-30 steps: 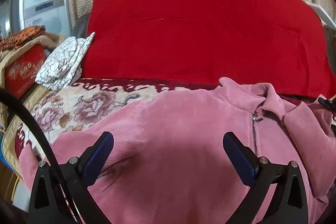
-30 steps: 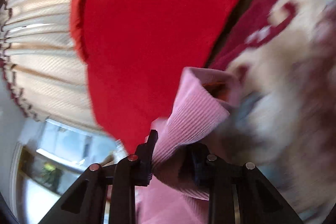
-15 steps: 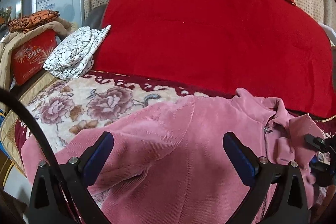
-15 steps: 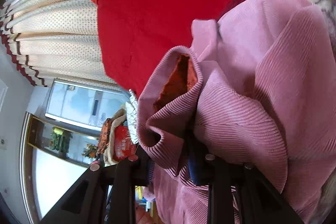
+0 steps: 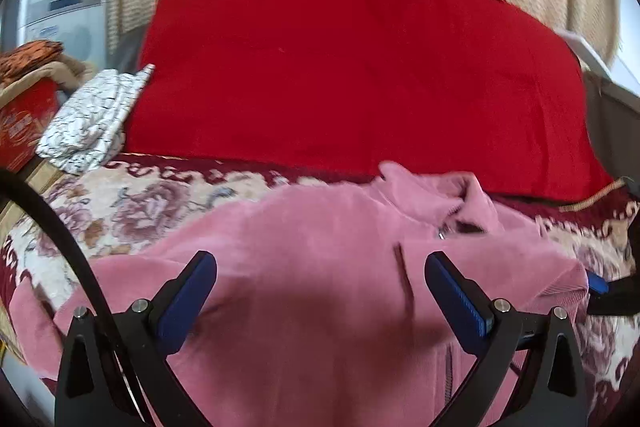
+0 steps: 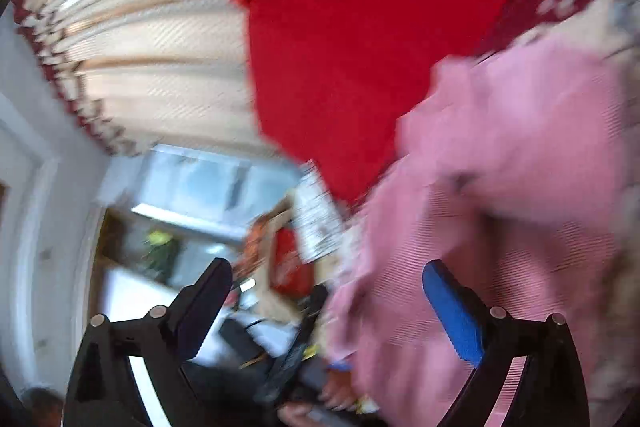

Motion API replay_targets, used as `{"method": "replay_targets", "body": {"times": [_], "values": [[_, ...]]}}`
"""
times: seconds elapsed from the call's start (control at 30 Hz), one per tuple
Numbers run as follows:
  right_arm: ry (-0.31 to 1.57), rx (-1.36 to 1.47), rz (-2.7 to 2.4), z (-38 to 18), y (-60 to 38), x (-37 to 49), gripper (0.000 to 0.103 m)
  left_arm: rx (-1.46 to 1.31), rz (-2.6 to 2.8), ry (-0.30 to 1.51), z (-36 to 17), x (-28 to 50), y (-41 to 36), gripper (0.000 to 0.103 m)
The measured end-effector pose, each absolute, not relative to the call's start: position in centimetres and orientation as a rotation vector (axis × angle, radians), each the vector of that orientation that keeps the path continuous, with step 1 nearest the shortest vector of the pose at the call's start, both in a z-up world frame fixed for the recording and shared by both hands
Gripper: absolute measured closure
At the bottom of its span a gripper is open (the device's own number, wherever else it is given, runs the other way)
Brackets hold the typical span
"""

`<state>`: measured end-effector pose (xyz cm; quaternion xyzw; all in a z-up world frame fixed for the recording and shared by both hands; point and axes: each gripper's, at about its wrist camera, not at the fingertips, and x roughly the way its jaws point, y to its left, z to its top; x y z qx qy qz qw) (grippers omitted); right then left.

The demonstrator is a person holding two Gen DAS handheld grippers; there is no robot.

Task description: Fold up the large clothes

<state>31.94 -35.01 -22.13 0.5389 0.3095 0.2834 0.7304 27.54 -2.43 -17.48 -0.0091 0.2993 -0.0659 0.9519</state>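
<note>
Pink jacket spread on a flowered bed cover, both tongs wide and empty.

A red blanket point(image 5: 360, 75) fills the back of the bed; before it the floral bedspread point(image 5: 120, 203) carries the pink corduroy jacket point(image 5: 304, 267), lying flat with its long axis across the left-wrist view, collar and zip toward the far right. The left gripper point(image 5: 320, 291) hovers over its middle, jaws wide apart, gripping nothing. The right gripper point(image 6: 326, 301) has just been opening; its jaws stand wide with nothing between them, the jacket beside its right finger.

Pink jacket point(image 5: 320, 267) on floral bedspread point(image 5: 132, 203)
</note>
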Motion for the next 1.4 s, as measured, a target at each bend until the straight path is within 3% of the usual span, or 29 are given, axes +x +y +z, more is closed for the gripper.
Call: {"method": "replay_targets", "body": {"times": [0.07,0.13,0.23,0.33,0.5,0.8,0.87,0.93,1.07,1.13,1.4], "values": [[0.709,1.131,0.526,-22.4,-35.8,32.0,0.009,-0.021,-0.189,0.668,-18.3,28.2,-3.2,0.000],[0.751,1.095,0.478,-22.8,-35.9,32.7,0.028,-0.039,-0.241,0.711,-18.8,28.5,-3.7,0.000],[0.856,1.032,0.398,-24.5,-35.2,33.2,0.036,-0.074,-0.324,0.731,-18.8,28.2,-4.4,0.001],[0.876,1.098,0.382,-26.1,-35.8,33.4,0.042,-0.134,-0.436,0.735,-18.5,27.4,-4.5,0.012],[0.866,1.211,0.417,-27.8,-36.7,33.1,0.042,-0.210,-0.568,0.813,-19.3,27.1,-5.9,0.012],[0.866,1.138,0.437,-27.3,-36.8,32.8,0.040,-0.557,-0.568,1.019,-23.5,30.5,-5.8,0.013],[0.867,1.127,0.444,-27.3,-36.8,32.7,0.040,-0.659,-0.544,1.019,-24.3,31.0,-5.4,0.019],[0.869,1.095,0.448,-27.1,-36.5,32.7,0.040,-0.683,-0.537,1.019,-24.6,31.4,-5.5,0.045],[0.868,1.060,0.444,-26.8,-36.1,32.7,0.040,-0.651,-0.540,1.001,-24.3,31.7,-6.2,0.068],[0.868,1.053,0.443,-26.8,-36.2,32.7,0.041,-0.639,-0.570,0.985,-24.0,31.6,-6.5,0.092],[0.829,0.934,0.396,-24.7,-35.3,31.7,0.040,-0.548,-0.590,0.798,-20.5,30.2,-5.3,0.097]]}}
